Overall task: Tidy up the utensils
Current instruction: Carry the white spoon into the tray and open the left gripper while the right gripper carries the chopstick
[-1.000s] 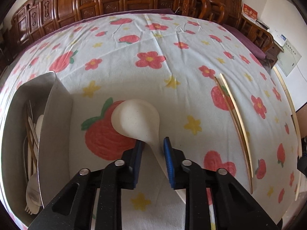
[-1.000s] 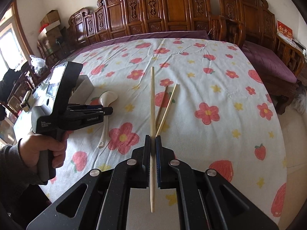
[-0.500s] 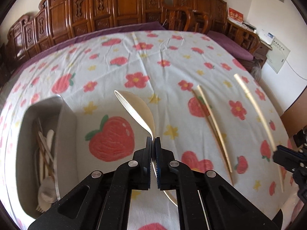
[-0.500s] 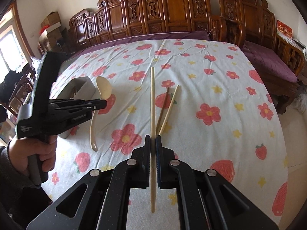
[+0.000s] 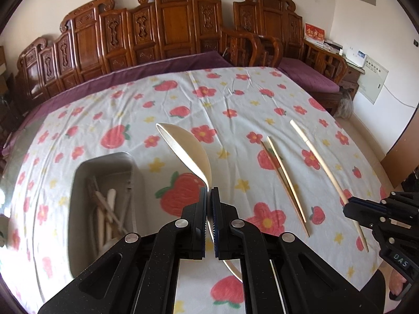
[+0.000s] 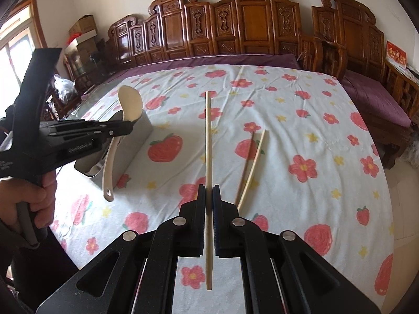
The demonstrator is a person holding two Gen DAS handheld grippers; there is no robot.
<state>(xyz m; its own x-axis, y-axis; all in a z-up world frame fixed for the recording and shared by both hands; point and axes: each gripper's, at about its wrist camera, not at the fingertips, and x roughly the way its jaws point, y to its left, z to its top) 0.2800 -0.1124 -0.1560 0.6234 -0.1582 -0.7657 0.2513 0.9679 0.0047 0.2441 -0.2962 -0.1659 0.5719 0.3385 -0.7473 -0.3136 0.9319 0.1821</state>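
Note:
My left gripper point(image 5: 209, 196) is shut on the handle of a cream spoon point(image 5: 188, 149), which hangs lifted above the flowered cloth, bowl pointing away. In the right wrist view that spoon point(image 6: 130, 104) sits just above the metal utensil box point(image 6: 142, 130), with the left gripper point(image 6: 129, 127) clamped on it. My right gripper point(image 6: 209, 196) is shut on a pale chopstick point(image 6: 208, 141), held in the air and pointing forward. The same chopstick point(image 5: 320, 162) and right gripper point(image 5: 348, 206) show at the right of the left wrist view. Two more chopsticks point(image 5: 284, 178) lie together on the cloth.
The metal box point(image 5: 78, 178) at the left holds several pale utensils. The table's flowered cloth point(image 6: 301, 130) runs back to a purple edge and carved wooden chairs point(image 6: 248, 23). A person's hand point(image 6: 34, 198) grips the left tool's handle.
The left gripper closed on the spoon's handle and lifted it off the cloth, tilting it on edge. The right gripper kept its chopstick and shifted only slightly.

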